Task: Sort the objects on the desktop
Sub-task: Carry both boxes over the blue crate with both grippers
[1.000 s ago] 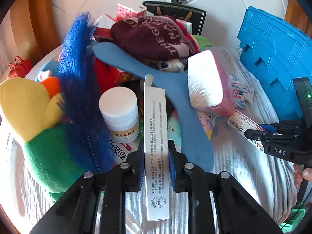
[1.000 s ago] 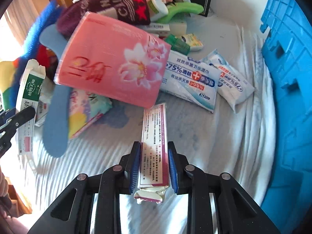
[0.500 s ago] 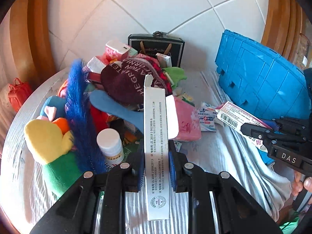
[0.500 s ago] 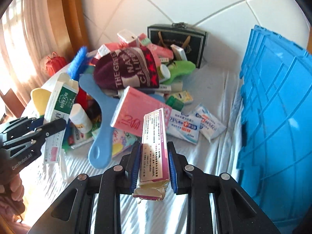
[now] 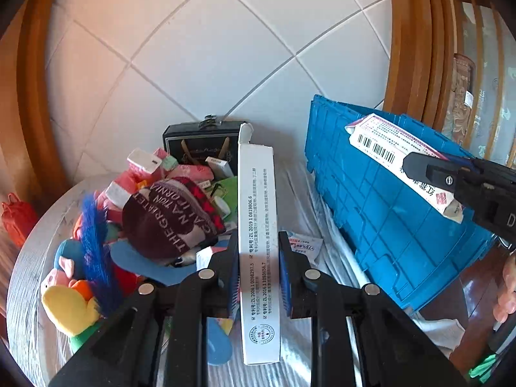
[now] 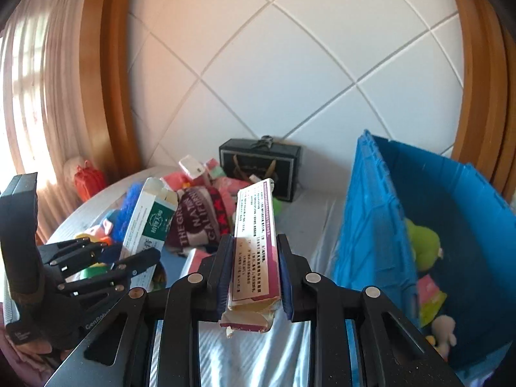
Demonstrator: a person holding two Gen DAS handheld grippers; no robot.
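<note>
Desktop clutter (image 5: 167,216) sits heaped on the white-clothed table (image 5: 29,258) left of the blue crate (image 5: 387,213): maroon lettered cloth, blue feather duster, plush toys, small boxes, black gift bag at the wall. Left gripper (image 5: 259,271) clamps a long white box (image 5: 258,213) upright between its pads, raised over the pile. Right gripper (image 6: 252,274) clamps a pink-edged white box (image 6: 254,238), torn near end, beside the crate holding a few soft toys.
</note>
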